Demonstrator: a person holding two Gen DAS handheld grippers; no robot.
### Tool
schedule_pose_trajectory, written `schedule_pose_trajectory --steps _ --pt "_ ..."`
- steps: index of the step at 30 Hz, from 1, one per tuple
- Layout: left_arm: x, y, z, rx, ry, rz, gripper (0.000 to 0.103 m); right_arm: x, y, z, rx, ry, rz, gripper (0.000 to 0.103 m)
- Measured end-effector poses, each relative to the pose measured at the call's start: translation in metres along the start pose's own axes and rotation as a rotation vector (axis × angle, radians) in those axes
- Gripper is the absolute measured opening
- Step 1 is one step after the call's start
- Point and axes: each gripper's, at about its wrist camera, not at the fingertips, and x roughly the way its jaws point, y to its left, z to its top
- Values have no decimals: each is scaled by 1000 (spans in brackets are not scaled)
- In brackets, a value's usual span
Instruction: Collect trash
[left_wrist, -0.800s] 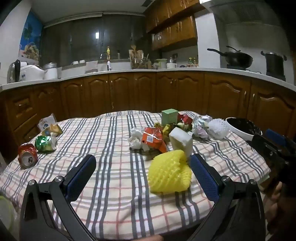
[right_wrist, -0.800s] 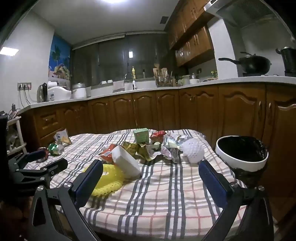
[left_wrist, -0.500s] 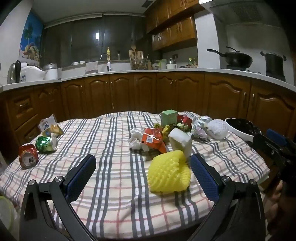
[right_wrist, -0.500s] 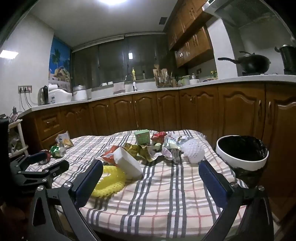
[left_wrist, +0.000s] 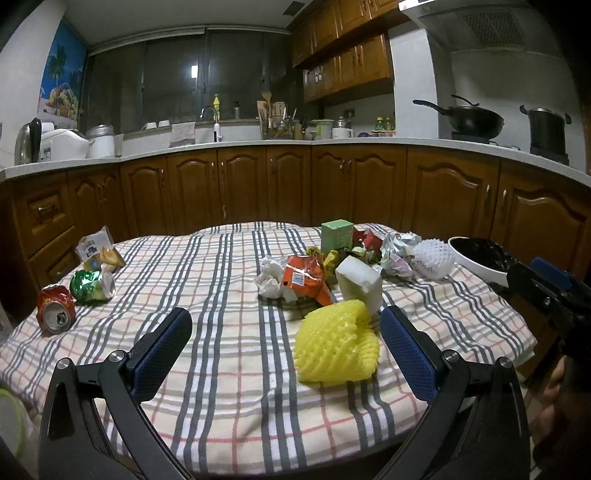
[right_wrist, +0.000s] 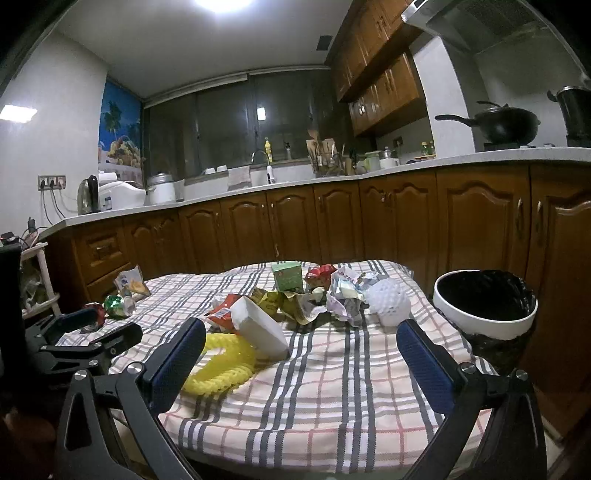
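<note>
Trash lies scattered on a checked tablecloth (left_wrist: 229, 295): a yellow foam net (left_wrist: 334, 345), a white box (left_wrist: 360, 282), an orange wrapper (left_wrist: 304, 280), crumpled paper (left_wrist: 269, 277), a green carton (left_wrist: 336, 236) and a white foam net (left_wrist: 432, 258). Two crushed cans, red (left_wrist: 55, 310) and green (left_wrist: 92, 284), sit at the left edge near a snack bag (left_wrist: 98, 251). My left gripper (left_wrist: 284, 350) hovers open just short of the yellow net (right_wrist: 221, 363). My right gripper (right_wrist: 301, 363) is open above the table's near edge, empty. A white bin with a black liner (right_wrist: 484, 306) stands right of the table.
Wooden cabinets (left_wrist: 295, 192) and a counter with a kettle (left_wrist: 27, 142), sink tap and utensils run behind the table. A wok (left_wrist: 472, 120) and a pot (left_wrist: 546, 129) sit on the stove at right. A small rack (right_wrist: 33, 288) stands at the left.
Both views have tilted up slightly, so the table sits a little lower in each frame. Nothing on the table has moved and both grippers stay open.
</note>
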Motion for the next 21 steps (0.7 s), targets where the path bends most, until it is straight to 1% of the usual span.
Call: schedule_pose_trajectory --steps 2,4,11,12,21 --pt "0 -2 1 -1 1 -1 103 0 1 1 -2 0 1 103" --pt "2 5 -4 -2 -2 4 103 1 2 0 -4 0 2 103" --pt "-3 -2 -3 -3 1 0 103 1 3 0 -2 -4 -1 103" --pt "2 5 -4 -3 -2 4 103 2 3 -1 -1 -4 -1 103" --pt "-2 1 -4 0 0 2 103 2 3 -1 -2 -5 0 103"
